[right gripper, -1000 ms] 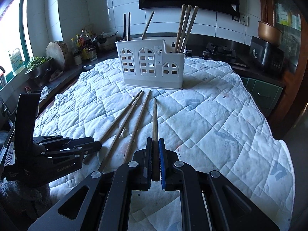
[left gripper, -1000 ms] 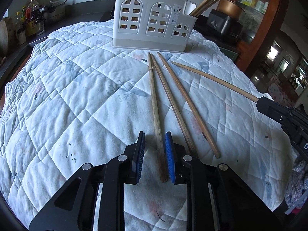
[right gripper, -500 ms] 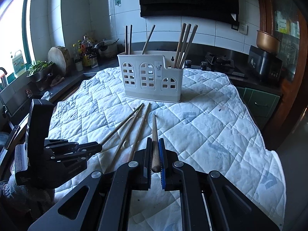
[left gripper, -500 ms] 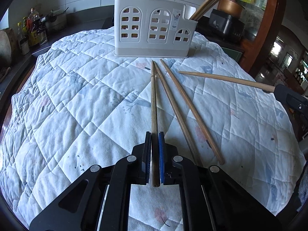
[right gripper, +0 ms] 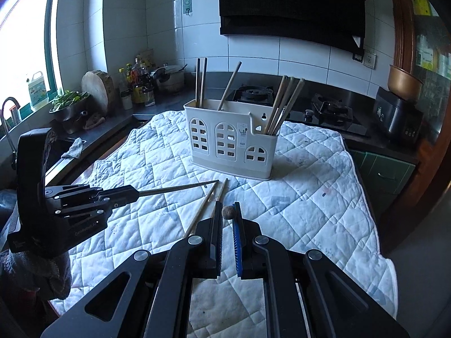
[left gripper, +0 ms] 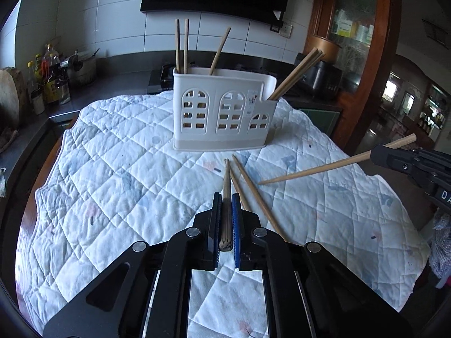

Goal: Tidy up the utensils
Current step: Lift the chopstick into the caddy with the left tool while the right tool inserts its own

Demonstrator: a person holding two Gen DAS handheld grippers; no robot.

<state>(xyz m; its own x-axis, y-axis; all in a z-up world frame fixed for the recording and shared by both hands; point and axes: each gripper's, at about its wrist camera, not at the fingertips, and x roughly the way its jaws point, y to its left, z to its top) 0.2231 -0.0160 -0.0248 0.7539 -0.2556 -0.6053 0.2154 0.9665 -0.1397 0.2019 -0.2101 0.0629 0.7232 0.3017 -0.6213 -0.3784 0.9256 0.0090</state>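
— What did each claw have?

— The left claw (left gripper: 225, 219) was clamped on a wooden chopstick (left gripper: 226, 186), which ran forward between the blue pads with its tip low over the quilted cloth (left gripper: 118, 169). The right claw (right gripper: 227, 225) gripped another chopstick (right gripper: 228, 212) near its butt end, seen end-on in its own view; in the left view that stick (left gripper: 315, 170) slanted down toward the cloth.

— And the others?

— Two loose chopsticks (left gripper: 255, 191) lay on the cloth just right of the left claw. The white utensil holder (left gripper: 222, 112) stood upright farther back on the covered desk, with several chopsticks (left gripper: 296, 74) already standing in its compartments.
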